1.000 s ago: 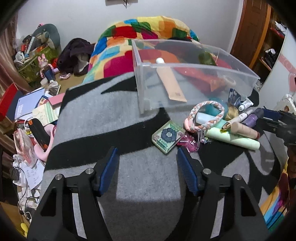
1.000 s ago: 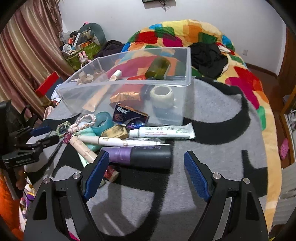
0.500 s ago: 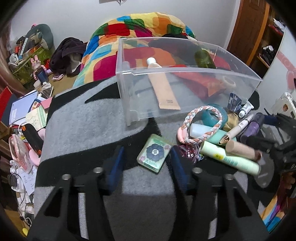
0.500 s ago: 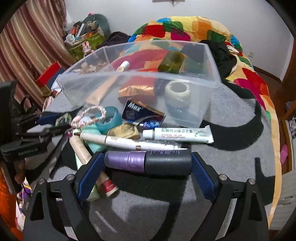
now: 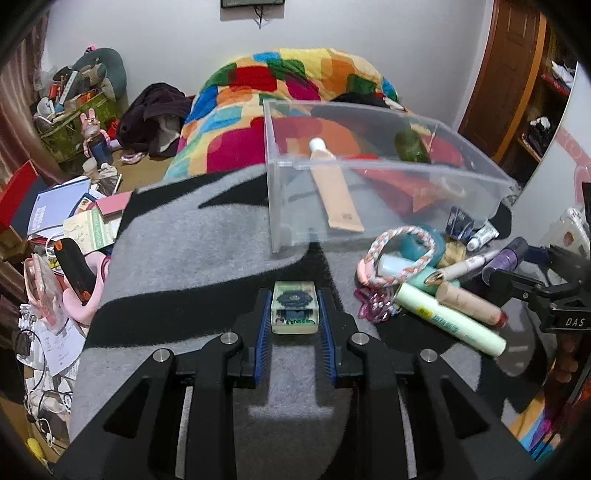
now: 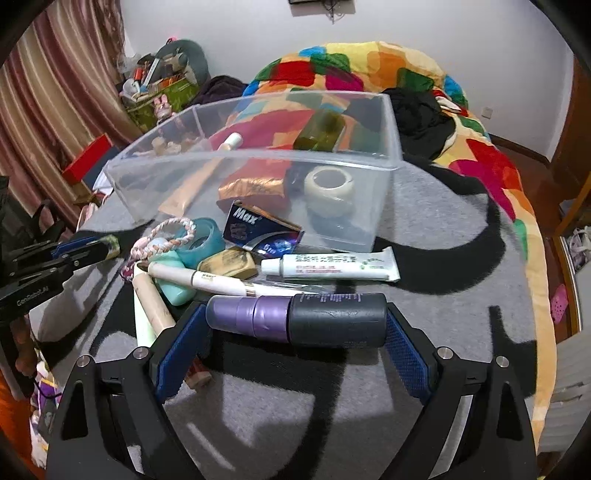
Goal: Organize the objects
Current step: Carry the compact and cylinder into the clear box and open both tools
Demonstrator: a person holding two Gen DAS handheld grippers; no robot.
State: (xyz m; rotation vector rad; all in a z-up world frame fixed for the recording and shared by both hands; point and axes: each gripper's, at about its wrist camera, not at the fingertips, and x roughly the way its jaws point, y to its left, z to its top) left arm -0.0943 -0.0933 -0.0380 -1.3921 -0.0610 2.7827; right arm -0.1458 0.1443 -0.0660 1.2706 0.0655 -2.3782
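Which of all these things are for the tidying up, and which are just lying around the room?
For tidying:
- clear plastic bin
- small green case, between the left gripper pads, which have just been closing
- purple and black bottle, between the right gripper pads
- white tube
- braided bracelet

Just lying about:
- patchwork quilt
- books
- curtain

We are in a lived-in bedroom at home. A bed point(image 6: 461, 192) fills the middle, its bright patchwork quilt point(image 5: 280, 85) heaped against a plain white wall point(image 6: 424, 33), with dark clothes point(image 6: 421, 114) dropped on it. We see striped curtains point(image 6: 48, 122) on one side, a wooden door point(image 5: 506, 62) and open shelves point(image 5: 550, 96) on the other. Books and papers point(image 5: 59, 210), cables and a basket of odds and ends point(image 5: 74, 114) crowd the floor beside it.
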